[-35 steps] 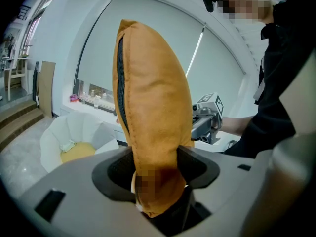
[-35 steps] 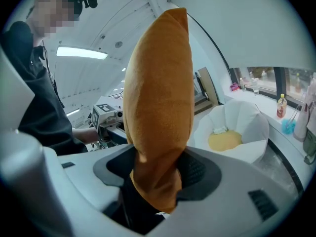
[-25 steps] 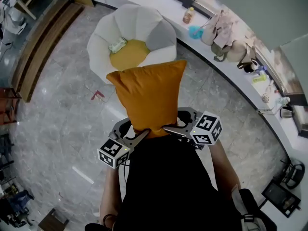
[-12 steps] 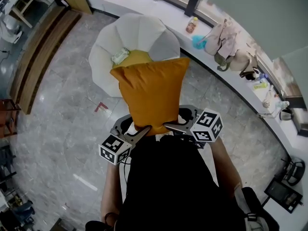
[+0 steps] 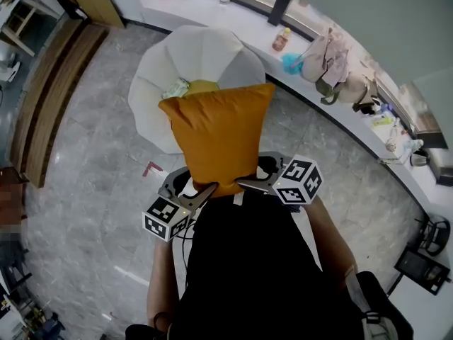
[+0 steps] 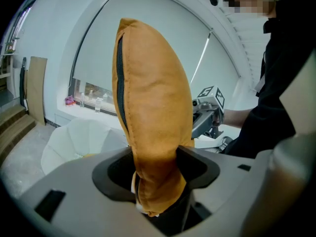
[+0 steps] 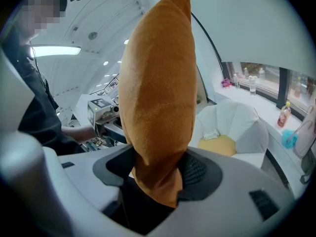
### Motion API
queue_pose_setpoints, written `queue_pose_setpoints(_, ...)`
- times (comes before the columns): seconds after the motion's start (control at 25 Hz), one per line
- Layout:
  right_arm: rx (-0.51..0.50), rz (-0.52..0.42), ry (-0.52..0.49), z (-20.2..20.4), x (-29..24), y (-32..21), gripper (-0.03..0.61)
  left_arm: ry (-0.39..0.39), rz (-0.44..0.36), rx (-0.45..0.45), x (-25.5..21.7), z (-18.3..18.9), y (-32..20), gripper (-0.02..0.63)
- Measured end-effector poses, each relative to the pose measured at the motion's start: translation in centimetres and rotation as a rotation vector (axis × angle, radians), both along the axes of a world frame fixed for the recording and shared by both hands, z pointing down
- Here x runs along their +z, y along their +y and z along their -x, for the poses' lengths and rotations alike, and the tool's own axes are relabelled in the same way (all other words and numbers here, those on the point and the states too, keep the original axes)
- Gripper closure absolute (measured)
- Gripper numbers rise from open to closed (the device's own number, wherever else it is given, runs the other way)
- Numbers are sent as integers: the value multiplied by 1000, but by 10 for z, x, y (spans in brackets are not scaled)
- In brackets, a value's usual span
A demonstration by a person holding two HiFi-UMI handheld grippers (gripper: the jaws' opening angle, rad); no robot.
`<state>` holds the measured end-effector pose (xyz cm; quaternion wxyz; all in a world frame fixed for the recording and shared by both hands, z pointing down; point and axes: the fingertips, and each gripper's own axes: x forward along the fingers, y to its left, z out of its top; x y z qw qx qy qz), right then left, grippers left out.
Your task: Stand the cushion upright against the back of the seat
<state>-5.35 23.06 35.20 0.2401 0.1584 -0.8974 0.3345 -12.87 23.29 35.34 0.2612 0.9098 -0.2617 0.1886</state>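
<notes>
I carry an orange cushion in the air in front of me, both grippers clamped on its near corners. The left gripper is shut on the lower left corner, cushion rising upright between its jaws. The right gripper is shut on the lower right corner, with the cushion filling its view. Beyond the cushion stands a white shell-shaped armchair with a yellow seat pad; its far part shows above the cushion. The armchair also shows at the right of the right gripper view.
A small pale object lies on the seat. A long white counter curves behind the chair with a bottle, bags and small items. Grey tiled floor surrounds the chair; wooden steps lie at the left.
The armchair has come nearer and the cushion now covers more of its seat. Both grippers keep their hold on the cushion's corners.
</notes>
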Motion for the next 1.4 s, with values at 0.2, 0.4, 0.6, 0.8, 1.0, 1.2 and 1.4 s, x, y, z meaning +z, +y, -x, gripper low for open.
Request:
queue_pose_setpoints(0.2, 26, 5, 38, 15, 7, -13, 301, 1, -6, 41, 8, 15, -16, 345)
queue_pose_setpoints(0.4, 34, -12, 56, 17, 10, -25, 301, -18, 8, 58, 12, 16, -29, 345)
queue_pose_setpoints(0.6, 30, -10, 60, 12, 17, -43, 301, -42, 19, 65, 18, 11, -47, 345)
queue_pose_setpoints(0.8, -12, -1, 46, -9, 24, -85, 301, -61, 35, 28, 24, -9, -86, 345)
queue_pose_setpoints(1.0, -64, 21, 19, -33, 23, -141, 301, -86, 49, -19, 21, -33, -138, 345)
queue_pose_setpoints(1.2, -112, 44, 1, -63, 22, -200, 301, -106, 84, -60, 18, -64, -193, 345)
queue_pose_setpoints(1.4, -156, 45, -25, -93, 25, -243, 299, -92, 114, -97, 21, -94, -232, 345)
